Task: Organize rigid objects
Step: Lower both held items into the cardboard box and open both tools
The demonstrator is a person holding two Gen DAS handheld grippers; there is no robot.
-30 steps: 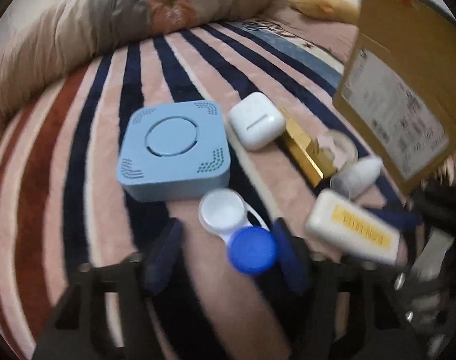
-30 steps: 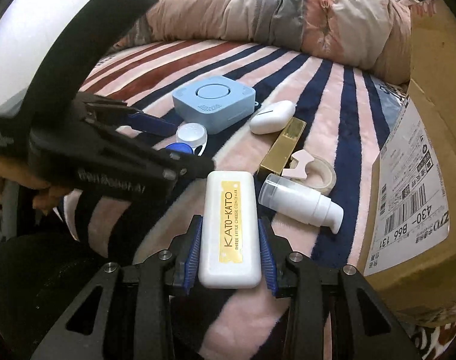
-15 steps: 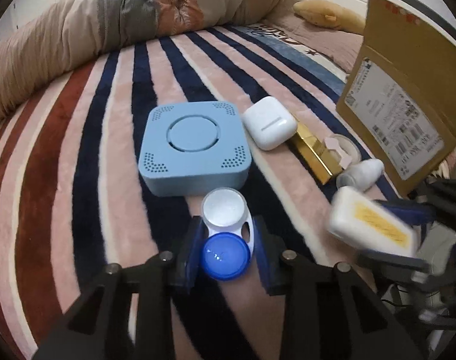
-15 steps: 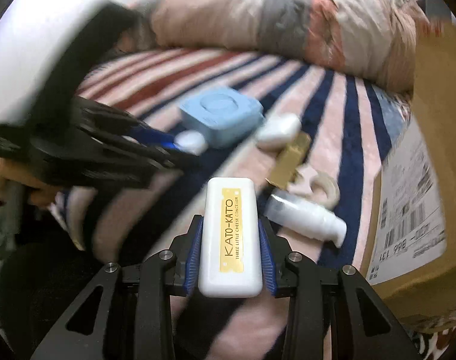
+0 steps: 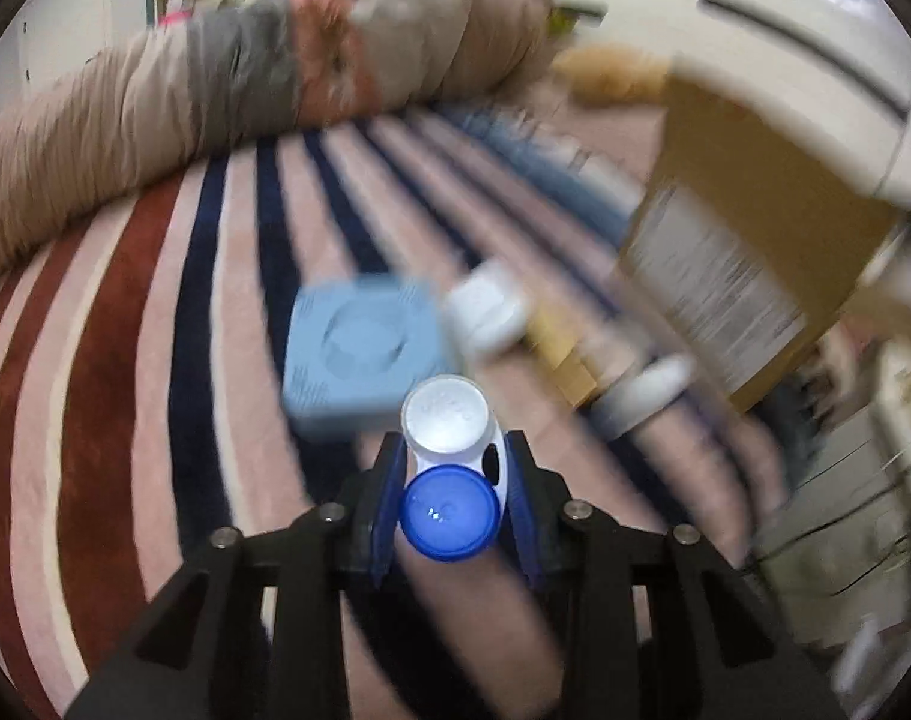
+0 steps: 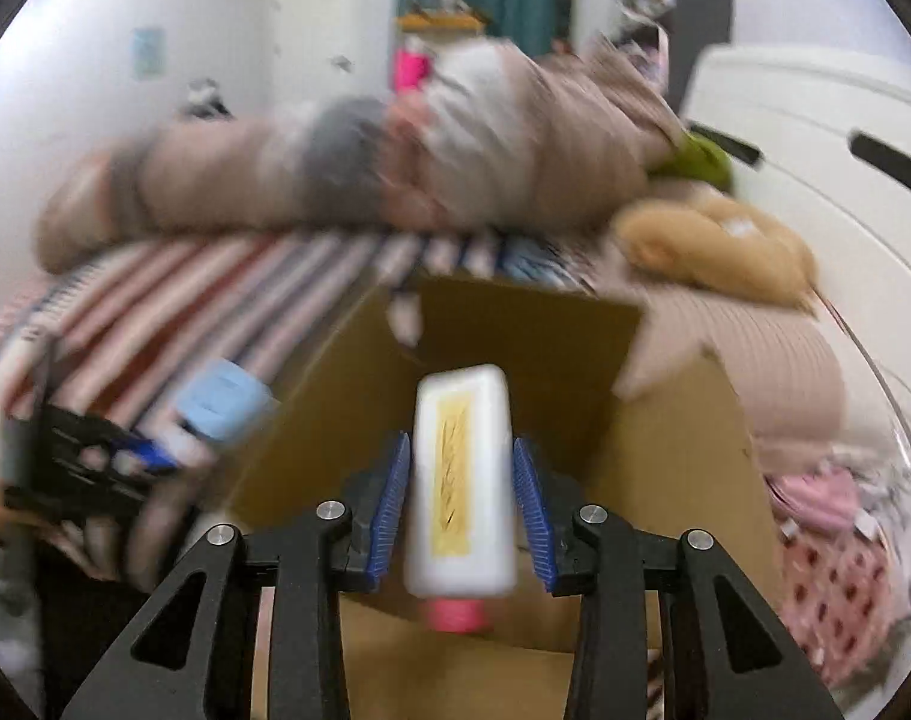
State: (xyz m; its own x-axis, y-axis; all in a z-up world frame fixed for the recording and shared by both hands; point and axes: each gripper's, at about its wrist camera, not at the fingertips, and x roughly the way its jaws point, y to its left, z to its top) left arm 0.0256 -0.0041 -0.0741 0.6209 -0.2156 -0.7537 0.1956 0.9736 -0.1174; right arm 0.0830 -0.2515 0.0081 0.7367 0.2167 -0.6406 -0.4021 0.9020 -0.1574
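Two grippers, each holding one item. The left gripper has its jaws closed on one contact lens case above the striped bed. The right gripper clamps one white box over one cardboard box.

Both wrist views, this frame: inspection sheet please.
Surface: striped blanket on a bed.
Job's things: lens case in left gripper; white case in right gripper, over the cardboard box. Blue box and earbud case lie on the blanket.
Clutter: rolled duvet, plush toy.
Grippers: both shut on loads.
Cables: nothing seen.
Surroundings: blurred bedroom.
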